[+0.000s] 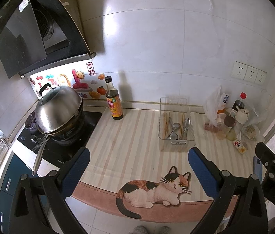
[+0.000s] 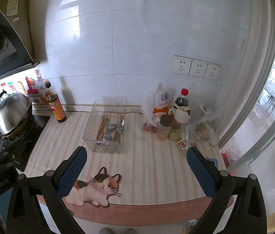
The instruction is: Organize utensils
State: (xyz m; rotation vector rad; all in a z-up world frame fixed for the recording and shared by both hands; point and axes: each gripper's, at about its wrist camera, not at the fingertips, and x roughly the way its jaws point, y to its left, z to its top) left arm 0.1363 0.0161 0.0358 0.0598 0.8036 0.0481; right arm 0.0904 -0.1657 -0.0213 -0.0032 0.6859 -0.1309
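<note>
A clear plastic organizer bin stands on the striped counter mat near the wall. Inside it lie metal spoons and wooden chopsticks. My left gripper is open, held above the mat's front part, short of the bin, with nothing between its blue pads. My right gripper is also open and empty, in front of and to the right of the bin. The right gripper's body shows at the right edge of the left wrist view.
A striped mat with a cat picture covers the counter. A dark sauce bottle stands left of the bin. A lidded steel pot sits on the stove at left. Jars, bottles and bags crowd the right corner.
</note>
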